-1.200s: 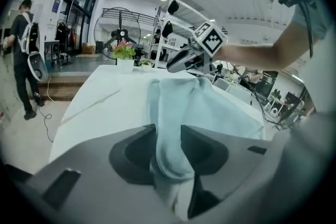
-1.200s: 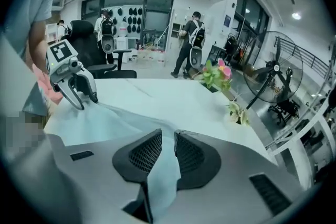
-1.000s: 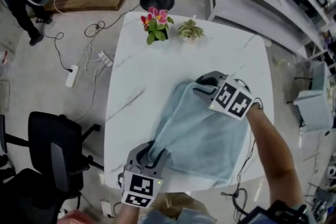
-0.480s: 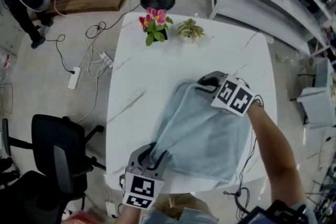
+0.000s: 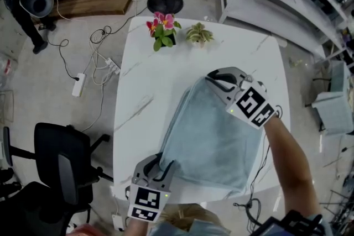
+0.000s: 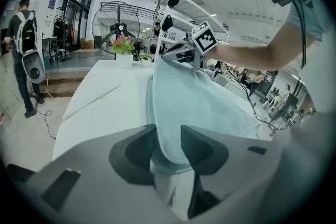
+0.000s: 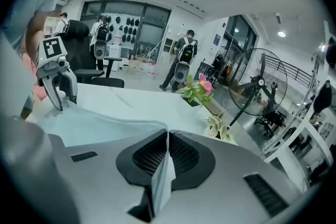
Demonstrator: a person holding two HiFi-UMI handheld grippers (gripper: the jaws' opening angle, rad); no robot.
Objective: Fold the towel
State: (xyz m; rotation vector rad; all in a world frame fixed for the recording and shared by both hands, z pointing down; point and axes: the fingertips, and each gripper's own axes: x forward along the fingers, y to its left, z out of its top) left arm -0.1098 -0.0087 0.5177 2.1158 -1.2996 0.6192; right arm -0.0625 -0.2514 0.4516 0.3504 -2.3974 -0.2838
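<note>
The fingers (image 7: pixel 184 157) of the right gripper (image 5: pixel 214 79) had just been closing, and they stood pressed almost together with a thin edge of the towel (image 5: pixel 213 141) pinched flat between the ribbed pads. That tight grip probably served to keep the single layer of cloth from slipping as it came up off the worktop (image 5: pixel 160 74). The fingers (image 6: pixel 202 149) of the left gripper (image 5: pixel 160 162) stood wider apart, closed on a thick bunch of the towel at its near corner, the cloth filling the gap between the pads.

The pale blue towel lay spread over the near right part of the worktop, its far corner raised in the right grip and its near left corner in the left one, so that one edge ran between the two grippers. Holding both ends of that edge seemed meant to let it be carried over as one straight line for the fold.

The right forearm reached out from the lower right across the towel, its gripper tipped downward and pointing away from the person. The left gripper sat at the near edge of the worktop, close to the body, also angled downward and forward.
</note>
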